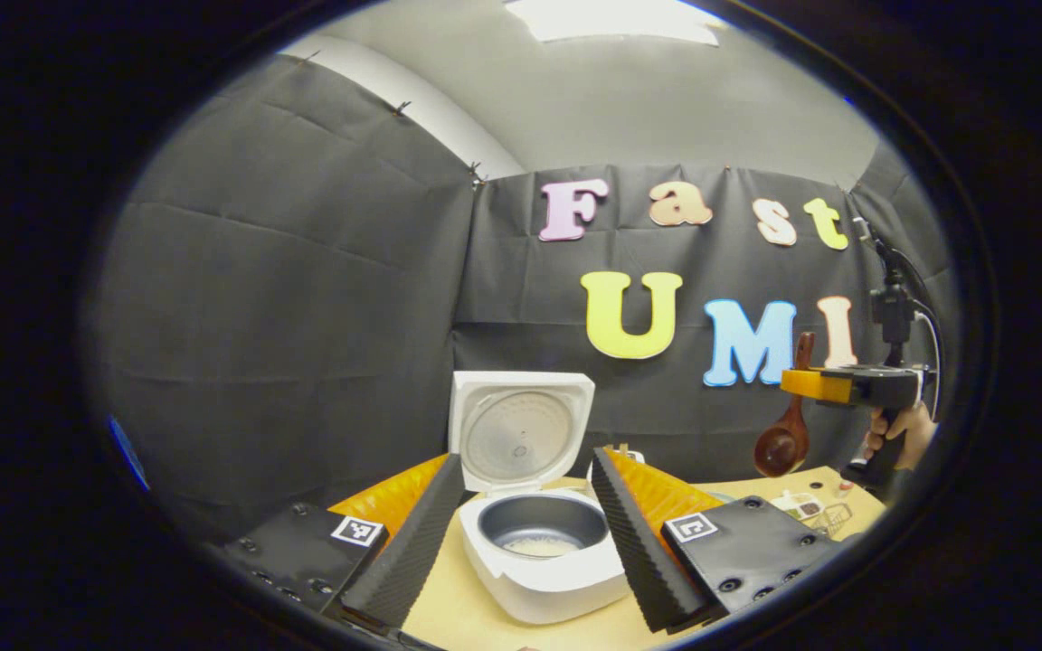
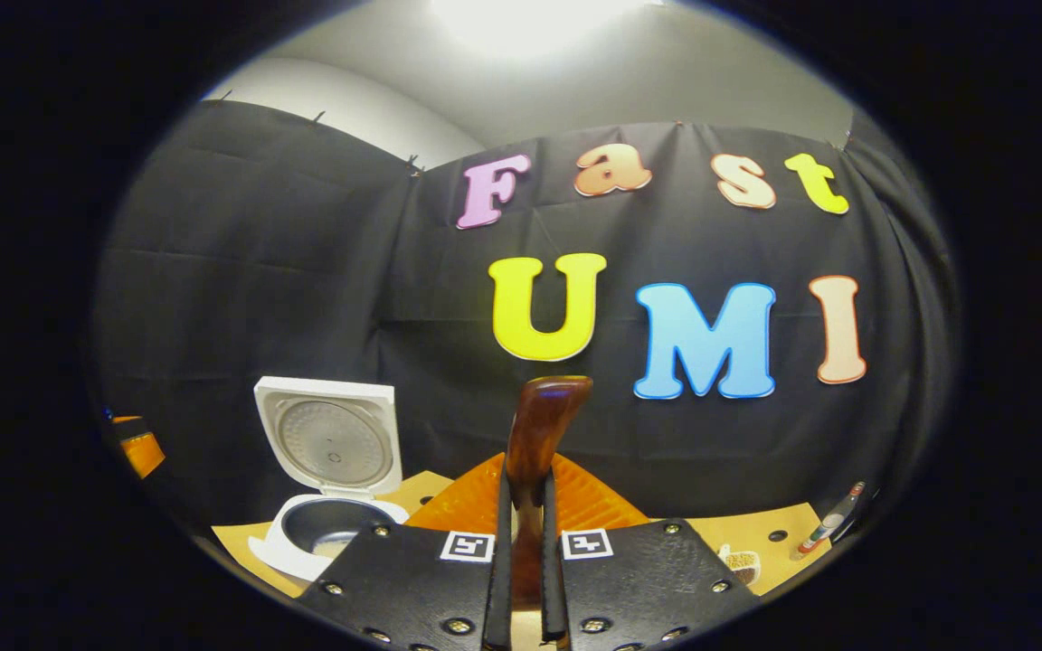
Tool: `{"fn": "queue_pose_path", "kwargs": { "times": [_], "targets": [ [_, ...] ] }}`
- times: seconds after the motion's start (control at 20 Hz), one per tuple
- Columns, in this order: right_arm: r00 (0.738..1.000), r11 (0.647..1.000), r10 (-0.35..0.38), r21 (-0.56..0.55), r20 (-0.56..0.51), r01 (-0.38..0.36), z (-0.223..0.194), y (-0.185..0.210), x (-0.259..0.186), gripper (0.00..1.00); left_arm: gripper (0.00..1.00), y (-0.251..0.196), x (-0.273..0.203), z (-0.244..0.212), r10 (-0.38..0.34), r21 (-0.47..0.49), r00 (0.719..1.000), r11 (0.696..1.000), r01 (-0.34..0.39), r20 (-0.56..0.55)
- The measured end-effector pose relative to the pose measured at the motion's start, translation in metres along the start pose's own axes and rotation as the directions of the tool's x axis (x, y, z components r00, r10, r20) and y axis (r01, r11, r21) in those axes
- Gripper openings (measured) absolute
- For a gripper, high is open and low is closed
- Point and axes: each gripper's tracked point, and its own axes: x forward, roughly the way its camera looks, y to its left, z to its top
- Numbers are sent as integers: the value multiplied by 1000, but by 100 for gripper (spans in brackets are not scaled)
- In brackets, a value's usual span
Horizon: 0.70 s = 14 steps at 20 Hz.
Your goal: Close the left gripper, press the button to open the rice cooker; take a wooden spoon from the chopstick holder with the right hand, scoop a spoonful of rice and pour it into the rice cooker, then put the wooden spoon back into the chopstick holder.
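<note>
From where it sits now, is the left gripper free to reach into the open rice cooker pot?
Probably yes. The left gripper hangs open just in front of the rice cooker, whose lid stands upright behind the pot. Nothing lies between them, and the right gripper holds the wooden spoon well off to the side.

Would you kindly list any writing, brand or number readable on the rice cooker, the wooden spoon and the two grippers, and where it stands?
rice cooker: no writing can be read.
wooden spoon: none.
left gripper and right gripper: square markers on the plates, a pattern, no words.
small items on the table: too small to read.
</note>
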Motion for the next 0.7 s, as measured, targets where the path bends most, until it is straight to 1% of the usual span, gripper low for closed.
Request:
{"fn": "queue_pose_path", "kwargs": {
  "times": [0.15, 0.2, 0.25, 0.35, 0.45, 0.5, 0.55, 0.6, 0.65, 0.7],
  "targets": [
    [997, 997, -74, 25, -15, 74, -9, -43, -14, 13, 100, -25, 7, 1, -31, 4, 1000, 999, 31, -2],
    [995, 994, -102, 27, -18, 102, -11, -58, -18, 13, 98, -33, 10, 2, -41, 7, 999, 999, 41, -1],
    [991, 991, -128, 31, -26, 129, -15, -73, -22, 13, 100, -40, 12, 2, -50, 10, 999, 999, 50, 0],
    [983, 983, -177, 49, -44, 179, -24, -101, -30, 13, 100, -56, 15, 2, -71, 16, 998, 997, 71, -1],
    [973, 972, -220, 69, -65, 224, -36, -127, -39, 13, 100, -69, 18, 3, -83, 20, 997, 996, 83, -2],
    [967, 966, -242, 74, -75, 248, -42, -140, -43, 13, 98, -74, 19, 3, -88, 19, 996, 996, 88, -2],
    [960, 960, -265, 75, -88, 271, -52, -146, -52, 13, 99, -81, 20, 4, -94, 17, 996, 995, 94, -2],
    [952, 952, -289, 77, -102, 297, -59, -160, -57, 13, 97, -88, 20, 4, -101, 14, 995, 995, 101, -3],
    [944, 944, -310, 82, -114, 320, -67, -171, -63, 13, 100, -95, 21, 4, -106, 13, 994, 994, 106, -3],
    [936, 935, -329, 92, -129, 342, -76, -183, -67, 13, 98, -100, 21, 5, -111, 17, 994, 994, 111, -4]
  ]
}}
